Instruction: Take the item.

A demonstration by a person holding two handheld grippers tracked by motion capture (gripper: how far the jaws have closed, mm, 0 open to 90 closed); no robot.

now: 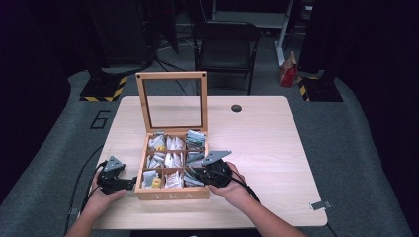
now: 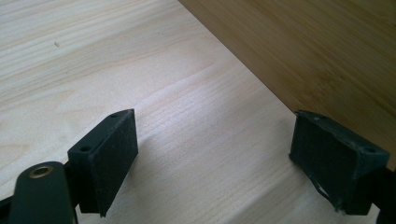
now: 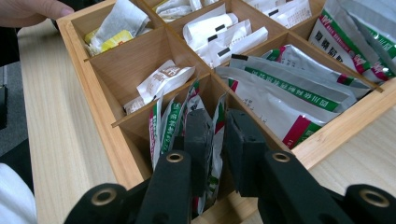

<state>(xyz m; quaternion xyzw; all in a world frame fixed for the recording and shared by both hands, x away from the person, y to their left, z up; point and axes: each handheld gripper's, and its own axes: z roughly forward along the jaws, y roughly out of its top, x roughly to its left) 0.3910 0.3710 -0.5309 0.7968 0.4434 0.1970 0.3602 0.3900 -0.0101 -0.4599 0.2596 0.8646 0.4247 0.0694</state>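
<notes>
A wooden tea box sits open on the table, its lid upright, nine compartments holding sachets. The right tongs dip into a near corner compartment, jaws pinching a green-striped sachet among others. The left tongs, jaws spread, rest on the table against the box's outer wall.

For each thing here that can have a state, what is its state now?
Tea box: open, lid standing upright.
Left claw: open, nothing between jaws, on the table beside the box.
Right claw: nearly shut on a tea sachet in the near right compartment.
</notes>
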